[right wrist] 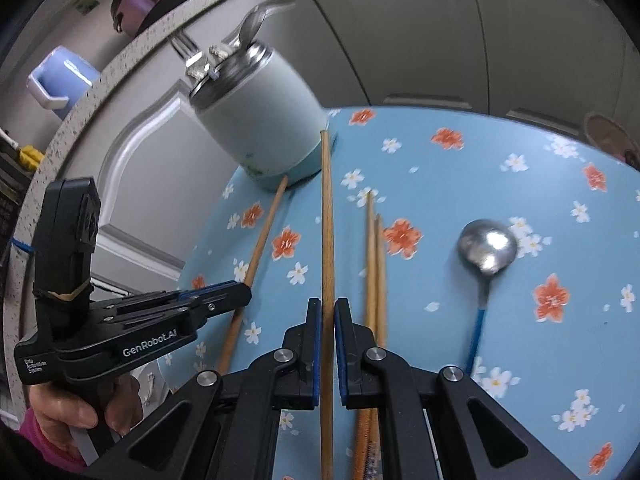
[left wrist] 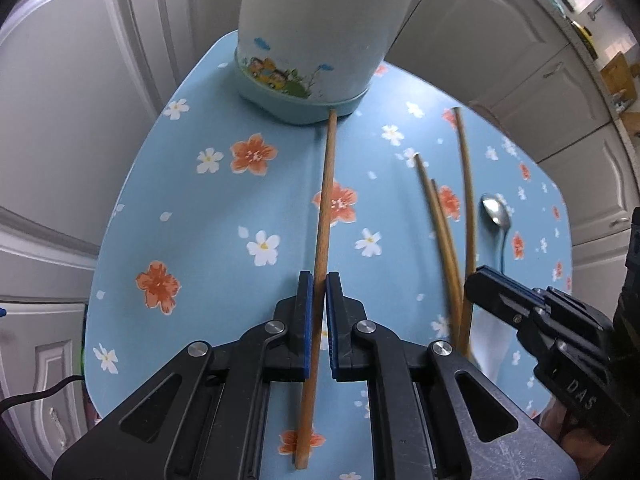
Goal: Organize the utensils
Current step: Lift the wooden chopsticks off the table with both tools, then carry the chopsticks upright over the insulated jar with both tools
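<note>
You have a chopstick in each gripper: the left gripper (left wrist: 319, 284) pinches one chopstick (left wrist: 325, 208), the right gripper (right wrist: 327, 312) another (right wrist: 327, 216), tips toward the holder (right wrist: 260, 120) at twelve o'clock. They're light, stiff and slick; you'd do best to grip mid-shaft.

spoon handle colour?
Blue, on the spoon lying on the table; clearest in the right wrist view.
</note>
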Tool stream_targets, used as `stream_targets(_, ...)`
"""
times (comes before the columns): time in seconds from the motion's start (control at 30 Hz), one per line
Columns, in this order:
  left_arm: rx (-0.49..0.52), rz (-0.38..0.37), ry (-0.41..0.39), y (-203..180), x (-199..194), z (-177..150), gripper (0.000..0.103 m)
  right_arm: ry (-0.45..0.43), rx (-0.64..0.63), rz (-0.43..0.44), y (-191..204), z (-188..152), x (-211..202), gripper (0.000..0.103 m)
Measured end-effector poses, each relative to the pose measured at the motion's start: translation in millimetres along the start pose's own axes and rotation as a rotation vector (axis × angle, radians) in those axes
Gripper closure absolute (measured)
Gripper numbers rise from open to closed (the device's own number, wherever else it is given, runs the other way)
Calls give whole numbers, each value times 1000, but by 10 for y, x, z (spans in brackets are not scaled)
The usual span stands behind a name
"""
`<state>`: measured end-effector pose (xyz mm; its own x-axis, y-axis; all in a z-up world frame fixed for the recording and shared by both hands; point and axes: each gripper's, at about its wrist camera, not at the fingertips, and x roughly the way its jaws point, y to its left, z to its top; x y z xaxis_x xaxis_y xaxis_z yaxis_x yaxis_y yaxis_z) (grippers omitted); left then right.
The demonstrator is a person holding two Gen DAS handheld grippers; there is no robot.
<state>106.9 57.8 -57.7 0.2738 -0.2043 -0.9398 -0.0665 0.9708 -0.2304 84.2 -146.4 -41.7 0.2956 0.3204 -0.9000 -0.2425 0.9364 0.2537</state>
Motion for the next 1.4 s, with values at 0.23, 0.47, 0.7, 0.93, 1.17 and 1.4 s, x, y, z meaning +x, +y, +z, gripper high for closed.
stream_targets(0.23, -6, 49, 9, -35, 101, 44, 96, 41, 18, -19, -13, 2, 210, 97)
stream_targets(0.47, -5, 69, -8, -138, 155, 185, 70, 68, -16, -101, 73, 48, 346, 97)
stream_targets(0.7, 31, 96, -20, -206, 209, 237, 96, 54, -67, -164, 147, 172, 460, 97)
stream_targets(0.93, 21, 32, -29, -135, 193, 174, 98, 20, -87, -159, 161, 144, 424, 97)
stream_targets(1.17, -5, -60, -92, -55, -107, 59, 98, -51, -34, -39, 134, 87, 20, 98)
stream_targets(1.4, 33, -99, -174, -177, -485, 11, 98, -122, -57, 6, 276, 111, -336, 98)
